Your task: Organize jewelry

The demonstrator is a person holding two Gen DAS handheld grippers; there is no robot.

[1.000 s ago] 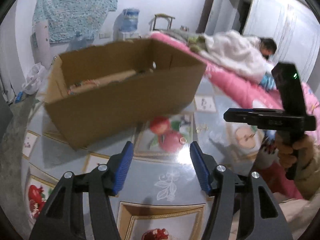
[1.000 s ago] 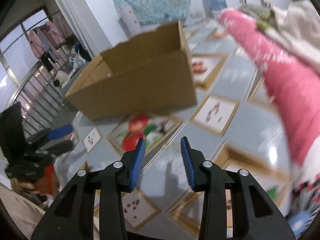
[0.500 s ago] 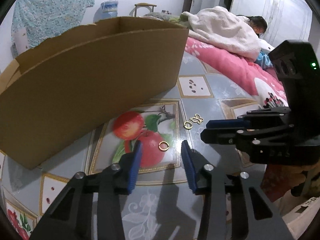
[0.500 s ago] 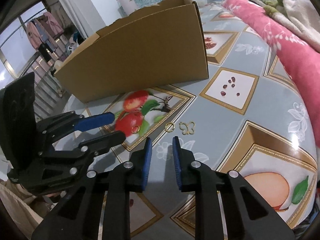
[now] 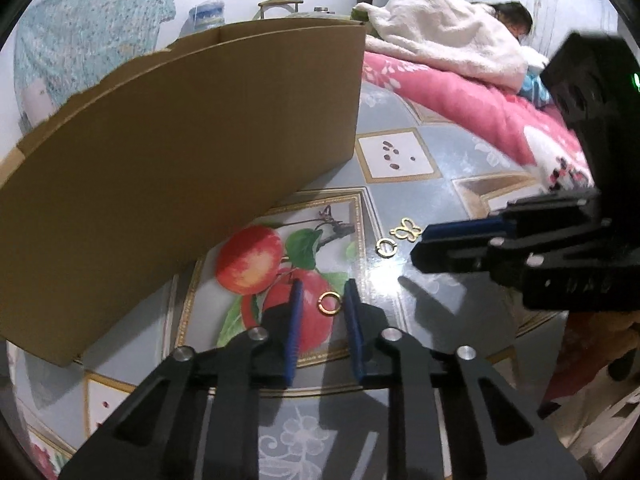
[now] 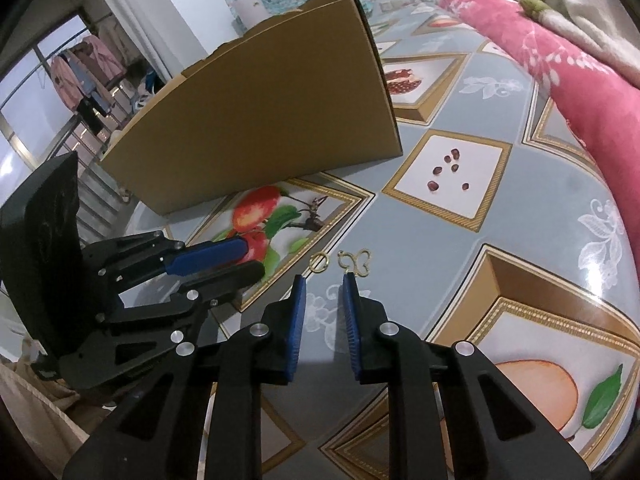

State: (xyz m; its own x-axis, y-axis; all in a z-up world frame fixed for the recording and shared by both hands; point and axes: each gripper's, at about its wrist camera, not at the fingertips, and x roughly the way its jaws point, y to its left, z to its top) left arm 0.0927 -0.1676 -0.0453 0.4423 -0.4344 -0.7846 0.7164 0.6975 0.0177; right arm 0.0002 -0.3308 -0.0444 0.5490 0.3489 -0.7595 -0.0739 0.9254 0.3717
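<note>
Left gripper (image 5: 320, 300) hangs low over the fruit-printed tablecloth (image 5: 400, 208), its blue pads having just been closing, and a small gold ring (image 5: 329, 303) lies flat between the tips with a sliver of gap on each side, so nothing is pinched yet; a second gold ring (image 5: 386, 247) and a gold butterfly charm (image 5: 407, 232) lie a little beyond to the right, just ahead of the right gripper's tips, while the cardboard box (image 5: 180, 184) walls off the whole left side and leaves only a narrow strip of cloth to work in. From the right wrist, the right gripper (image 6: 324, 292) is narrowed with an empty gap; the ring (image 6: 319, 262) and butterfly charm (image 6: 355, 262) lie just past its tips, the charm's lower edge at the right pad, and open cloth runs right to the pink quilt (image 6: 580, 92)
</note>
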